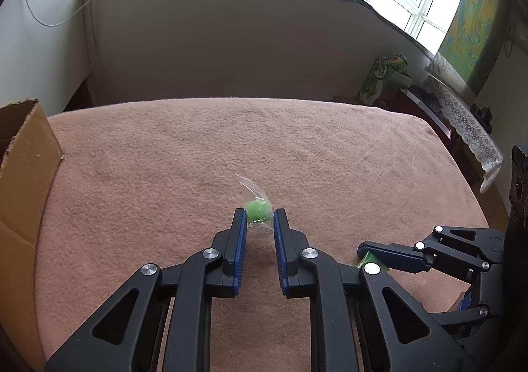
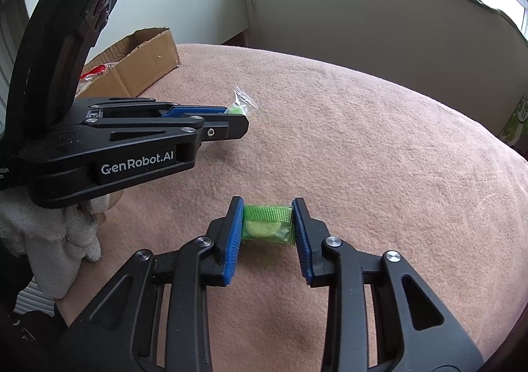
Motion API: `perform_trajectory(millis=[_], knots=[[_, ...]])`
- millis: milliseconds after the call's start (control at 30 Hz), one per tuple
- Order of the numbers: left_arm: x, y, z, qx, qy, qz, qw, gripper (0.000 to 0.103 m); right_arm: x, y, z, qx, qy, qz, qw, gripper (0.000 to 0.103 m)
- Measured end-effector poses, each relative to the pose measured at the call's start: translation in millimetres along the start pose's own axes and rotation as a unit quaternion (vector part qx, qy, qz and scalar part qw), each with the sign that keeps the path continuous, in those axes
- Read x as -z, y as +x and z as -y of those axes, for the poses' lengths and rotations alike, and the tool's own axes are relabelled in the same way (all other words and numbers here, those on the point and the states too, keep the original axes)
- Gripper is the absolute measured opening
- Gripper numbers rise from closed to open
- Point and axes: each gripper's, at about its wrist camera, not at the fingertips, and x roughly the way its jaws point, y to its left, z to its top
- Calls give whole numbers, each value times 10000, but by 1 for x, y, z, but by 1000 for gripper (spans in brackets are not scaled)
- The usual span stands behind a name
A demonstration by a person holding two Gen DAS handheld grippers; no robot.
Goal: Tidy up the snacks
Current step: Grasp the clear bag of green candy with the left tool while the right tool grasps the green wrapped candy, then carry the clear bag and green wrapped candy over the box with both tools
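The left gripper (image 1: 259,215) is clamped on a small green candy (image 1: 258,209) in a clear twist wrapper, its blue-padded fingertips (image 1: 242,223) pressing the candy from both sides just above a salmon-pink blanket (image 1: 297,147) that covers the surface. In the left wrist view the candy sits at the centre of the frame, with the clear wrapper tail fanning out toward 11 o'clock. In the right wrist view the same gripper (image 2: 236,116) reaches in from 9 o'clock, and the candy (image 2: 237,109) shows past its tips.

The right gripper (image 2: 267,223) is closed on a green snack packet (image 2: 267,228), a flat see-through pouch with a round pale-green piece inside. Both pads (image 2: 232,233) touch the packet's ends, and it rests low over the blanket. In the left wrist view this gripper (image 1: 361,248) enters from 4 o'clock, with a sliver of the green packet (image 1: 366,258) visible at its tip.

An open cardboard box (image 2: 145,62) stands on the blanket at 10 o'clock in the right wrist view, with something red inside it; in the left wrist view its flap (image 1: 26,174) lies at 9 o'clock. A white knitted glove (image 2: 59,233) covers the hand holding the left gripper.
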Motion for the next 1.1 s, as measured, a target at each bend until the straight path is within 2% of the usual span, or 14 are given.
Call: perform_trajectory(millis=[467, 800, 1100], knots=[[4, -59, -10, -94, -132, 587, 9981, 15, -18, -31, -10, -88, 49, 460, 9989, 31], [9, -104, -29, -256, -376, 1033, 9936, 15, -41, -45, -47, -187, -229, 703, 9971, 31], [23, -145, -69, -647, -653, 1345, 9866, 15, -68, -49, -89, -515, -501, 897, 9934, 31]])
